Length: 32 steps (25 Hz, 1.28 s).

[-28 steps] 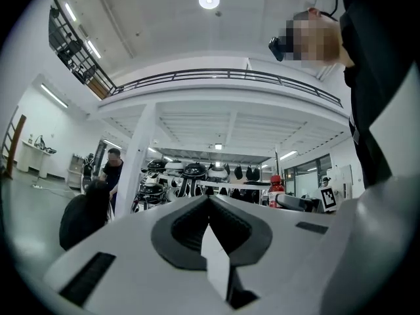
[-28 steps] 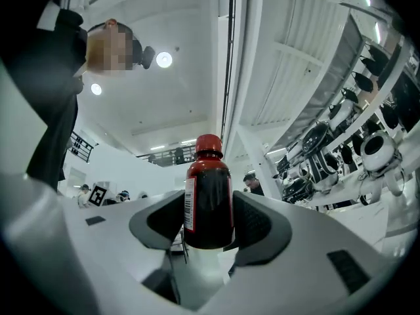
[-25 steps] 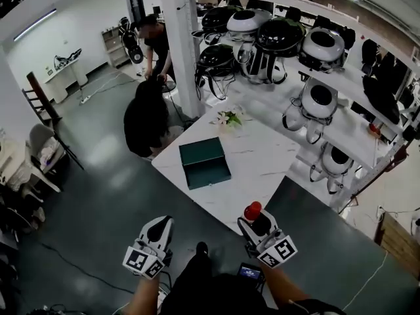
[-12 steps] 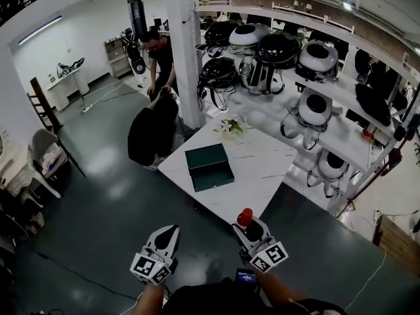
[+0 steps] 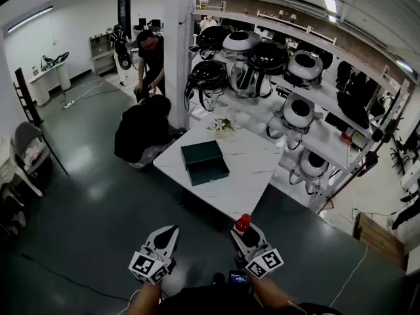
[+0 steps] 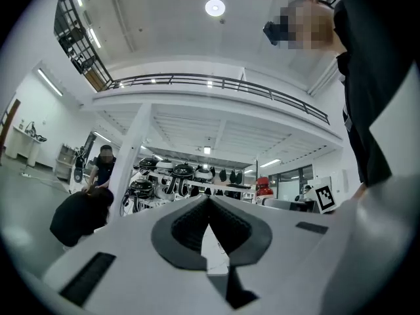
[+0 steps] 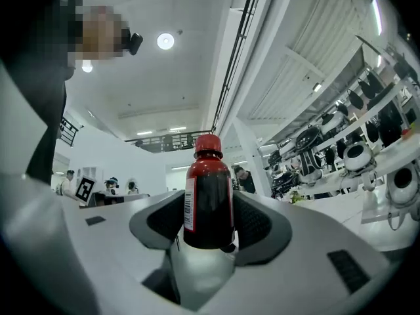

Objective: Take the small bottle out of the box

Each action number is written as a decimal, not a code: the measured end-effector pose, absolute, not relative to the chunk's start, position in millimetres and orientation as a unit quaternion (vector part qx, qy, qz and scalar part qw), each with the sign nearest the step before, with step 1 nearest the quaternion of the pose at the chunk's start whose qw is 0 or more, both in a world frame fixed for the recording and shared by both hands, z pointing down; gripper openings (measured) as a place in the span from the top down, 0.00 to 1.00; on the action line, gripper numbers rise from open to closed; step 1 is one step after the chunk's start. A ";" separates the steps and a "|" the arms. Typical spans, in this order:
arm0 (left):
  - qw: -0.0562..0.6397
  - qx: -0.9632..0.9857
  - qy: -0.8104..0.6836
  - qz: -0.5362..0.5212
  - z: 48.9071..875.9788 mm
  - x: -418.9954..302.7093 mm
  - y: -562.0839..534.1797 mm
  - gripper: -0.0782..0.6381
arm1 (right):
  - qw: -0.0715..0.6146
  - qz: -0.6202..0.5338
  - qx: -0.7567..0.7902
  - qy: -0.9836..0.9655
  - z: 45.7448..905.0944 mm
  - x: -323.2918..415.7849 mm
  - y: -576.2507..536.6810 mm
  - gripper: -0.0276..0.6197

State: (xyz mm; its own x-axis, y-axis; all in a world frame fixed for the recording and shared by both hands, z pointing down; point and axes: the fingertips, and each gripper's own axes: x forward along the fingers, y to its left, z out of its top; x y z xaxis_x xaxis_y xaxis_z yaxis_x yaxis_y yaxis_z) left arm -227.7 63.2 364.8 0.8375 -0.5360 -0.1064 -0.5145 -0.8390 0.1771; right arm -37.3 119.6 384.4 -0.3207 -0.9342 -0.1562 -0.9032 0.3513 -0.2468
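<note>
Pads (image 7: 161, 220) of dark ribbed material line smooth white moulded shells on both grippers. The right gripper (image 7: 209, 223) has its jaws spread wide and pressed against the two sides of the small bottle (image 7: 209, 195), which stands upright between them. The bottle is a glossy cylinder of dark red, almost black, with a rounded shoulder, a bright red ribbed cap (image 7: 209, 144) and a white label (image 7: 188, 205) with a barcode down one side. The left gripper (image 6: 210, 218) has its jaws drawn together into a narrow V with the tips meeting and nothing between them. In the head view the box (image 5: 205, 163) is a dark green rectangular case lying open in two flat halves on the white, faintly veined tabletop (image 5: 249, 176). Its inside is too small to make out. A small bunch of flowers (image 5: 222, 125) sits at the tabletop's far corner, and white shelves (image 5: 328, 120) beyond carry rounded black and white helmet-like shells (image 5: 302, 67). So the bottle is out of the box and well apart from it, held over the glossy dark floor (image 5: 85, 202) short of the tabletop's near corner. A second ago the right gripper overlapped that near edge. Now both grippers lie clear of it and the tabletop looks farther off, with the bottle clamped just the same.
</note>
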 end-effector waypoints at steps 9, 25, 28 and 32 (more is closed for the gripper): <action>0.109 0.955 -0.266 -0.065 406.9 -275.1 84.6 0.87 | 0.103 -0.073 -0.604 0.787 399.8 -67.2 159.9 0.59; 0.090 0.949 -0.295 -0.072 382.3 -247.7 95.5 0.87 | 0.132 -0.035 -0.575 0.806 363.0 -25.3 164.5 0.59; 0.085 0.950 -0.292 -0.075 373.6 -237.2 97.2 0.87 | 0.134 -0.056 -0.584 0.799 373.8 -3.8 168.1 0.59; 0.081 0.954 -0.281 -0.061 368.9 -226.5 101.0 0.87 | 0.147 -0.068 -0.585 0.795 381.1 4.0 171.2 0.59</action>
State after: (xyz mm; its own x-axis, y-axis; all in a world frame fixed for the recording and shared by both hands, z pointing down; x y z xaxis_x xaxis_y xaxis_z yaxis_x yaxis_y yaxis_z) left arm -226.5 101.0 368.9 0.8348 -0.5460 -0.0709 -0.5264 -0.8292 0.1883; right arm 4.0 171.2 381.1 -0.2723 -0.9498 -0.1540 -0.9097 0.3063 -0.2803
